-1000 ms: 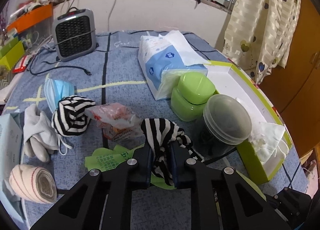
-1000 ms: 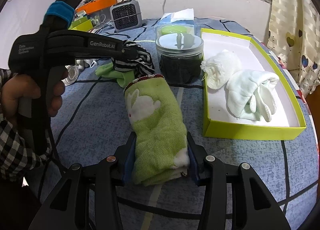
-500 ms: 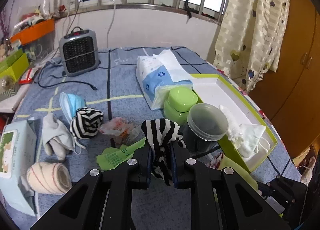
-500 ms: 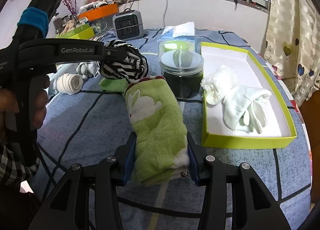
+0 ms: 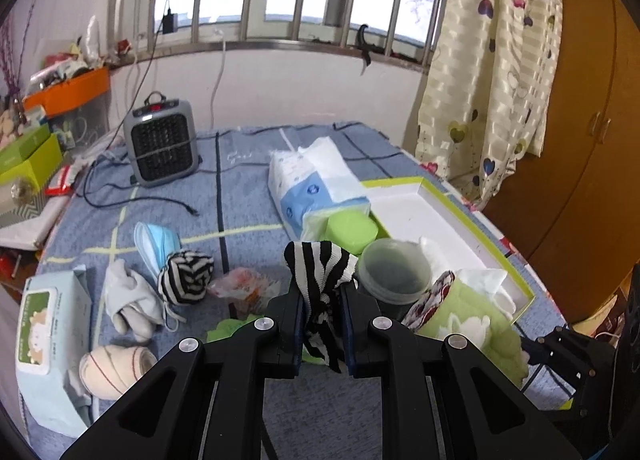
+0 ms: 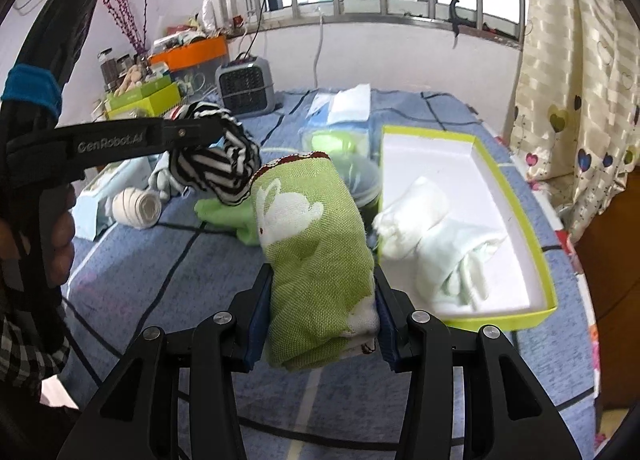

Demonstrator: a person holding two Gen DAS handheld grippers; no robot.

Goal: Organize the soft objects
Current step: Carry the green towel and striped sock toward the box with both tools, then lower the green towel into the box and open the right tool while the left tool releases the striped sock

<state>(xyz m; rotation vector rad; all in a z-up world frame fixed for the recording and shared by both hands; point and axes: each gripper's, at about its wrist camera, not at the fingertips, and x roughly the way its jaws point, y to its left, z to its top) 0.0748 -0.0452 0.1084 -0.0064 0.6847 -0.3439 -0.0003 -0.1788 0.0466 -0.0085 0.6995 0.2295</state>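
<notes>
Pinching a black-and-white striped sock (image 5: 320,280), the left tongs (image 5: 322,334) are squeezed nearly shut and hold it above the blue checked counter (image 5: 248,195). The right tongs (image 6: 322,324) are part open, gripping a rolled green towel with a white rabbit (image 6: 312,244). Beside it sits a green-edged white box (image 6: 516,203) holding what may be white socks (image 6: 436,236).
</notes>
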